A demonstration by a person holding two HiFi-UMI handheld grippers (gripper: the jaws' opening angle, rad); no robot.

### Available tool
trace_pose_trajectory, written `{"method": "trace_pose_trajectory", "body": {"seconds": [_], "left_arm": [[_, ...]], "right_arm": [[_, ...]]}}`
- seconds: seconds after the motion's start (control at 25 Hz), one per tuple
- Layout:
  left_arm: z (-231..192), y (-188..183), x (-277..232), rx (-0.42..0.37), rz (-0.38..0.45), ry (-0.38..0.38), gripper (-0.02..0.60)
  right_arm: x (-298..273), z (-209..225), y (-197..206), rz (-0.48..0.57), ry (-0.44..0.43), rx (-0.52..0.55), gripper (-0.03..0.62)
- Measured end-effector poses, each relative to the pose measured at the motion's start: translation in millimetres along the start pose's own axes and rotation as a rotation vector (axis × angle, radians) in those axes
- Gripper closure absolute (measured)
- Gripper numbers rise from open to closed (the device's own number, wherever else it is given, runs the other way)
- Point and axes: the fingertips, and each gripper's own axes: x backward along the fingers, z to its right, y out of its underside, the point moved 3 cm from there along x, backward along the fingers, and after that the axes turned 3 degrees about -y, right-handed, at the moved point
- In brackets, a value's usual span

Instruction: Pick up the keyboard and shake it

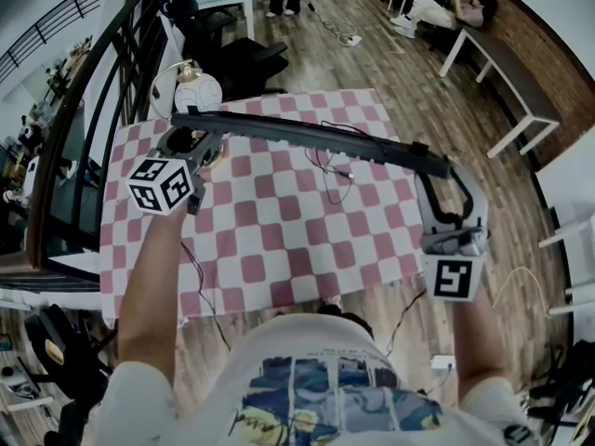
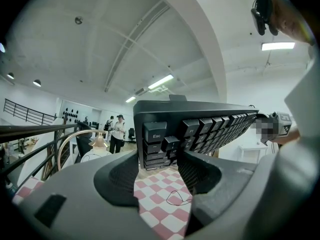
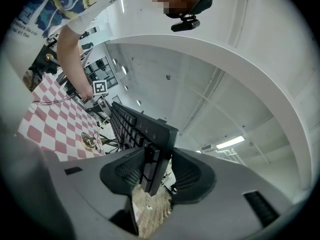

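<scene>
A black keyboard (image 1: 307, 137) hangs in the air above the pink-and-white checkered table (image 1: 279, 240), turned nearly edge-on in the head view. My left gripper (image 1: 191, 145) is shut on its left end; the left gripper view shows the Esc corner (image 2: 155, 136) clamped between the jaws (image 2: 159, 160). My right gripper (image 1: 435, 182) is shut on the other end, and in the right gripper view the keyboard's (image 3: 135, 126) end keys sit pinched between the jaws (image 3: 154, 170). The key side faces away from the head camera.
A thin cable (image 1: 330, 167) lies on the tablecloth under the keyboard. A white round lamp (image 1: 197, 89) stands at the table's far left corner, with a black chair (image 1: 244, 59) behind it. A dark railing (image 1: 84, 110) runs along the left. White benches (image 1: 507, 77) stand at the right.
</scene>
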Motion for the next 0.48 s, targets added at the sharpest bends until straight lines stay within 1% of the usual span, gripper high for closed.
{"method": "trace_pose_trajectory", "body": {"seconds": [0.48], "left_arm": [[1.6,-11.5,12.2,-0.019,0.013,-0.006,0.342]], "right_arm": [[3.9,1.4,-10.9,0.013,0.013,-0.006,0.427]]}}
